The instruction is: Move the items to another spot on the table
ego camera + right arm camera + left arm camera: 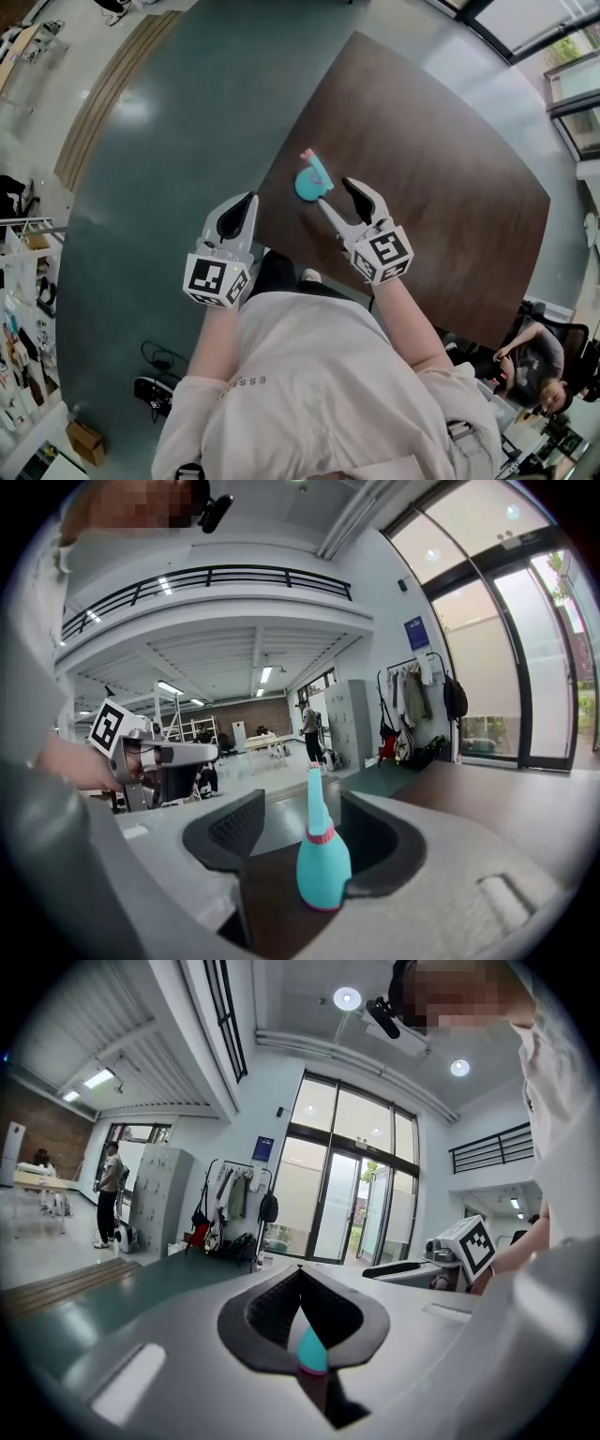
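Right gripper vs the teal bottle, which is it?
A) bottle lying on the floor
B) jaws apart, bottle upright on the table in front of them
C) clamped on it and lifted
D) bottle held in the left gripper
B: in the right gripper view the right gripper has its jaws apart, and the teal bottle stands upright on the brown table, seen in the gap with neither pad pressing on it.

We see a teal bottle point(312, 180) sitting near the closest corner of the brown table point(441, 187). Our right gripper point(336, 193) reaches over the table with its jaws apart and its tips just beside the bottle. Our left gripper point(246, 200) hangs over the green floor point(159, 187) beside the table's edge, jaws together.
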A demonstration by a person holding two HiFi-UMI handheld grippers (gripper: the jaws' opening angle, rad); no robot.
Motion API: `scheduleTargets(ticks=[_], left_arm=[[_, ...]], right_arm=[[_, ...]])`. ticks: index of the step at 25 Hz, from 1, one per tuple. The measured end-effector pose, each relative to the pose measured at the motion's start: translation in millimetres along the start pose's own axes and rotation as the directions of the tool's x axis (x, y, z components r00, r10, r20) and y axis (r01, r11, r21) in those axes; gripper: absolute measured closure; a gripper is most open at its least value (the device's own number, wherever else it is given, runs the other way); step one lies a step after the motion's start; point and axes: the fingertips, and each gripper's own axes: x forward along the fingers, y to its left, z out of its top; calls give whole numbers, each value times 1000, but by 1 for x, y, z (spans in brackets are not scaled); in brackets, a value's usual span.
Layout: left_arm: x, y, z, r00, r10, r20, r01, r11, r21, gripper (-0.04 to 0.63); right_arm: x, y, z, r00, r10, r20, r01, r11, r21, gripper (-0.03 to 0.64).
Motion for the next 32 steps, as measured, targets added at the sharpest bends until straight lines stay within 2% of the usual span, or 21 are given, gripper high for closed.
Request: scheduleTargets(ticks=[3, 10, 12, 14, 20, 26, 32], left_arm=[[12, 22, 3, 1000, -11, -20, 10, 1000, -17, 580], [22, 67, -19, 995, -62, -76, 58, 997, -52, 580], [23, 69, -22, 992, -84, -89, 80, 995, -51, 580], [25, 69, -23, 989, -109, -96, 106, 994, -37, 580], [27, 71, -16, 979, -180, -95, 183, 983, 17, 580], [34, 55, -25, 941, -309, -142, 316, 948, 29, 580], [51, 14, -16, 907, -397, -139, 408, 910, 68, 580]], right_arm=[[22, -2, -4, 999, -21, -48, 21, 1000, 2, 362], [68, -1, -27, 992, -66, -106, 71, 996, 52, 362], [71, -3, -32, 989, -97, -112, 102, 994, 44, 387], [72, -7, -37, 987, -125, -102, 129, 991, 36, 483], [72, 0, -36, 985, -146, -87, 150, 988, 34, 492], [52, -2, -35, 966, -258, -32, 260, 964, 60, 495], [-2, -22, -32, 924, -383, 1, 381, 920, 87, 497]])
